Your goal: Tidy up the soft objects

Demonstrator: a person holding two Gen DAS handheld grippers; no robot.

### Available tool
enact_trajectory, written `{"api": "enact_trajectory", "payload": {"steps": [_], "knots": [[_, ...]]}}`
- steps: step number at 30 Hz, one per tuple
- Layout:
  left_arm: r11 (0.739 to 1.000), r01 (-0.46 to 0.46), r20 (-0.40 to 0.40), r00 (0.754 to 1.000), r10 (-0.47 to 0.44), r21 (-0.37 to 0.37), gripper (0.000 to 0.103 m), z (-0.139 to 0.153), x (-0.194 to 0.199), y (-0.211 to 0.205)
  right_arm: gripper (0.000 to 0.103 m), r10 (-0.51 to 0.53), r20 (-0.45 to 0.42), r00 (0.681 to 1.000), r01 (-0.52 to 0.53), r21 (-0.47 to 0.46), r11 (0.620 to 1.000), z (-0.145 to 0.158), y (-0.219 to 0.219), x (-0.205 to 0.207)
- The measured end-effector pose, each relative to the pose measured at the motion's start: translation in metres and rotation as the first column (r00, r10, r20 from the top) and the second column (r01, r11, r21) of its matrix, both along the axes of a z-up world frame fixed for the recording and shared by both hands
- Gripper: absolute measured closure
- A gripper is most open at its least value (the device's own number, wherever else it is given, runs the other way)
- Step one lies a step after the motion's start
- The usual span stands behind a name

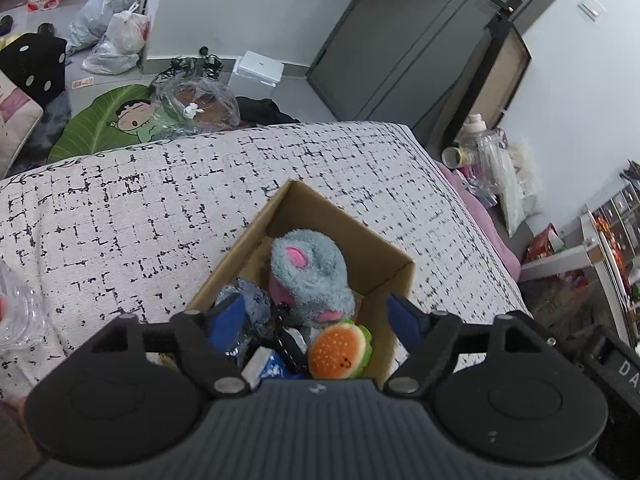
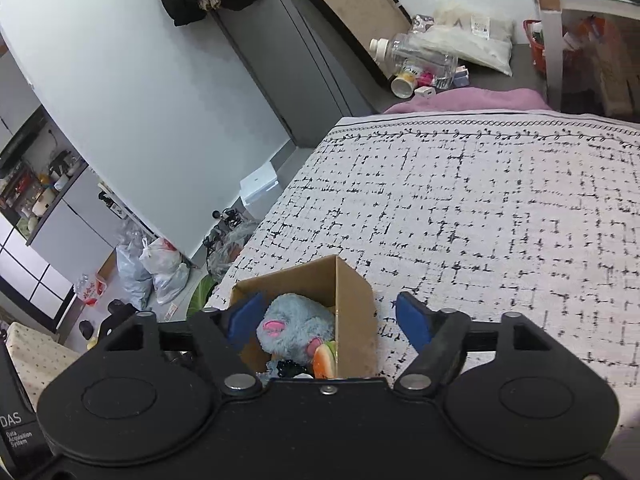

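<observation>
**Both claws spread and empty above the box of soft toys**

An open brown cardboard box (image 1: 384, 256) stands on a white bed cover with a broken black grid pattern (image 1: 160, 208); inside the box lies a fluffy grey-blue plush animal with pink ears (image 1: 310, 276), and just beside it, nearer to the camera, a small orange plush hamburger with a smiling face (image 1: 340, 350); a blue and white soft item (image 1: 266, 364) and some crinkled clear wrapping sit lower in the box, partly hidden. The left gripper (image 1: 316, 316) hangs over the box with its blue fingers (image 1: 226, 318) wide apart, holding nothing; the toys show between them. The right gripper (image 2: 330, 322) is also spread wide and empty; its left finger is over the box, its right finger over the bed cover, so the box wall (image 2: 354, 312) is between them; the plush animal (image 2: 294, 328) and the edge of the hamburger (image 2: 324, 358) are visible there too.
</observation>
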State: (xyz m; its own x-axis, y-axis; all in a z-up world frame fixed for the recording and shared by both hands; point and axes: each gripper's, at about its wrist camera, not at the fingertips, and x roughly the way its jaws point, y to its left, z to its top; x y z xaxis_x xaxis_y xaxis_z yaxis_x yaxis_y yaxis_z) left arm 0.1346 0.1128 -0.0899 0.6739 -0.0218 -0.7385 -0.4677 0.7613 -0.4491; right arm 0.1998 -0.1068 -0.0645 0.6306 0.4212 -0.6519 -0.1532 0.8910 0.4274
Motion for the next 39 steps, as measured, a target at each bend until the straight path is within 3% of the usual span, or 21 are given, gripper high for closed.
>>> {"api": "enact_trajectory", "payload": {"steps": [6, 16, 33, 39], "knots": [[0.999, 0.045, -0.042, 0.998, -0.044, 0.029, 0.02, 0.012, -0.009, -0.015, 0.017, 0.003, -0.018, 1.0, -0.003, 0.0, 1.0, 0.007, -0.013, -0.012], [0.984, 0.141, -0.039, 0.99, -0.138, 0.104, 0.014, 0.039, -0.03, -0.039, 0.0, 0.018, -0.038, 0.999, -0.019, -0.04, 0.999, 0.025, -0.035, -0.032], [0.935, 0.255, -0.058, 0.967, -0.249, 0.248, 0.007, 0.086, -0.076, -0.067, 0.0, 0.083, -0.002, 0.997, -0.083, -0.096, 0.992, 0.057, -0.059, -0.072], [0.903, 0.287, -0.054, 0.957, -0.285, 0.32, 0.003, 0.104, -0.094, -0.081, 0.0, 0.081, 0.019, 0.997, -0.079, -0.117, 0.99, 0.069, -0.07, -0.088]]}}
